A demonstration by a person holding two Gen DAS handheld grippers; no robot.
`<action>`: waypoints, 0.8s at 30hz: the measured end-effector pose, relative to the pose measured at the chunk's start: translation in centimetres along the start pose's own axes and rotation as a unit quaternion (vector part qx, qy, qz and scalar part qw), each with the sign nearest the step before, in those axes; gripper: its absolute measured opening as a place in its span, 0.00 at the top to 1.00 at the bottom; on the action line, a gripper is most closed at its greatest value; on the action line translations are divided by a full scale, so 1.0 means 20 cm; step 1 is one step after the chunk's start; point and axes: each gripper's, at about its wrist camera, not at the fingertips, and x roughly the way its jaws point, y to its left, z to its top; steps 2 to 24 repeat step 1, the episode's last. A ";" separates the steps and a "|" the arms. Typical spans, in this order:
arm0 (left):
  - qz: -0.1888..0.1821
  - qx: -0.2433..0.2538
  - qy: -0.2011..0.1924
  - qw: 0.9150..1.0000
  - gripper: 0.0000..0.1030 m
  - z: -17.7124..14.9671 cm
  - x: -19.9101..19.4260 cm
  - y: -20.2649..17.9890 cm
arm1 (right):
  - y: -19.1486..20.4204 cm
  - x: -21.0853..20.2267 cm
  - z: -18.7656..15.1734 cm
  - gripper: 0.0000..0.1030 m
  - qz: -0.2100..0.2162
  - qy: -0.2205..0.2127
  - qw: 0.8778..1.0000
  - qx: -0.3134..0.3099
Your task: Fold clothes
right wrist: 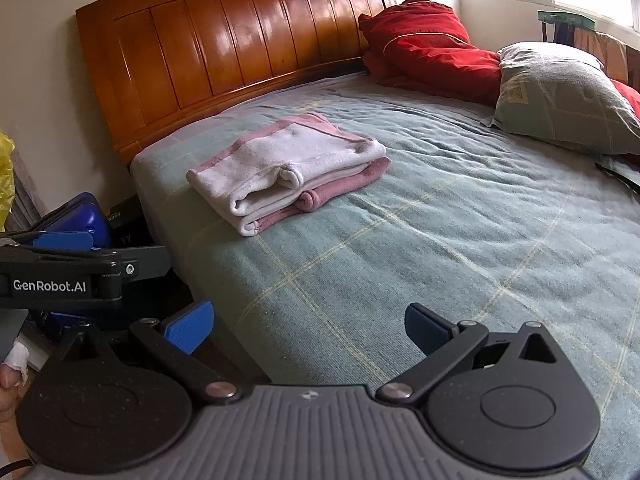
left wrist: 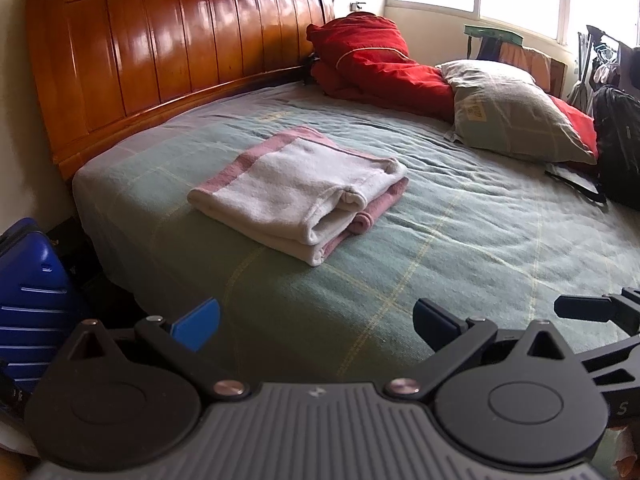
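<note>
A white towel with pink borders (left wrist: 298, 194) lies folded into a thick rectangle on the green checked bedspread (left wrist: 460, 240), near the bed's left corner by the headboard. The same folded towel (right wrist: 288, 170) shows in the right wrist view. My left gripper (left wrist: 316, 322) hovers over the bed's near edge, well short of the towel, open with nothing between its blue pads. My right gripper (right wrist: 310, 326) is held back the same way, open and empty. The left gripper's body (right wrist: 60, 270) appears at the left edge of the right wrist view.
A glossy wooden headboard (left wrist: 180, 52) backs the bed. A red quilt (left wrist: 380, 64) and a grey-green pillow (left wrist: 516, 112) lie at the far right. A blue suitcase (left wrist: 32, 300) stands on the floor left of the bed. A black backpack (left wrist: 618, 140) sits at the right.
</note>
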 end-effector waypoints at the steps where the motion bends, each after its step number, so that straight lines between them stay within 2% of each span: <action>1: 0.000 -0.001 0.000 1.000 0.01 0.00 0.00 0.00 | 0.00 0.00 0.00 0.00 0.000 0.000 1.000 0.000; 24: 0.000 -0.001 0.000 1.000 0.01 0.00 0.00 0.00 | 0.00 0.00 0.00 0.00 0.000 0.000 1.000 0.000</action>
